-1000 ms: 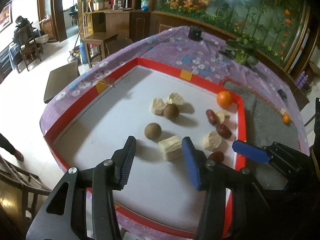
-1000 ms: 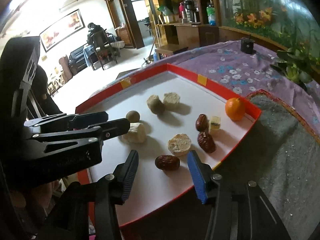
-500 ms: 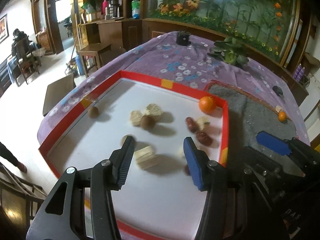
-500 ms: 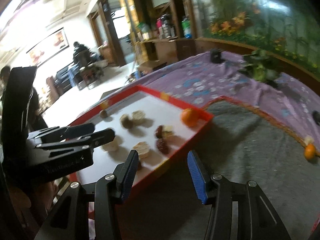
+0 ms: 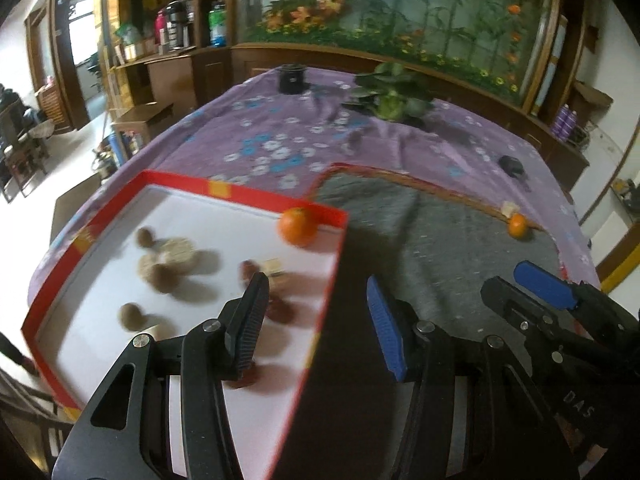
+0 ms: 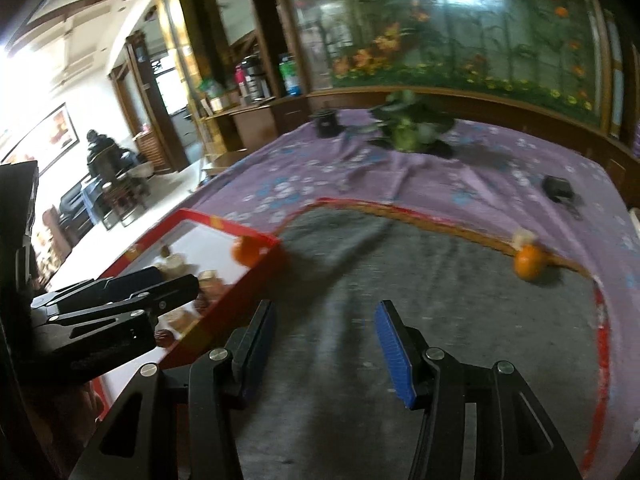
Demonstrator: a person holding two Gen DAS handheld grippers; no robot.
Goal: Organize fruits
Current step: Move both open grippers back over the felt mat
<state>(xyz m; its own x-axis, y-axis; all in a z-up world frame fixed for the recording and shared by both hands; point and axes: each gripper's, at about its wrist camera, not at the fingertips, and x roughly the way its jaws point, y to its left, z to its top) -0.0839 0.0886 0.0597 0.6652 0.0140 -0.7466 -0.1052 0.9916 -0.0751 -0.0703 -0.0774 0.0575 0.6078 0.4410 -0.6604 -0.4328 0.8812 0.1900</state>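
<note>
A red-rimmed white tray (image 5: 240, 194) holds an orange (image 5: 297, 226), brown round fruits (image 5: 132, 316), red dates (image 5: 280, 310) and pale chunks (image 5: 176, 246), all blurred. My left gripper (image 5: 316, 322) is open and empty over the tray's right edge. My right gripper (image 6: 324, 346) is open and empty over the grey mat (image 6: 440, 300). A second orange (image 6: 528, 262) lies at the mat's far right edge next to a pale chunk (image 6: 522, 237); it also shows in the left wrist view (image 5: 518, 226).
The table wears a purple flowered cloth (image 5: 300, 144). A potted plant (image 5: 394, 96), a black jar (image 5: 292, 78) and a small dark object (image 5: 512, 166) stand at the back. The tray (image 6: 224, 224) lies left of the mat.
Both grippers have swung right, away from the tray's middle toward the grey mat. The second orange has come nearer in the right wrist view. Both stay open and empty.
</note>
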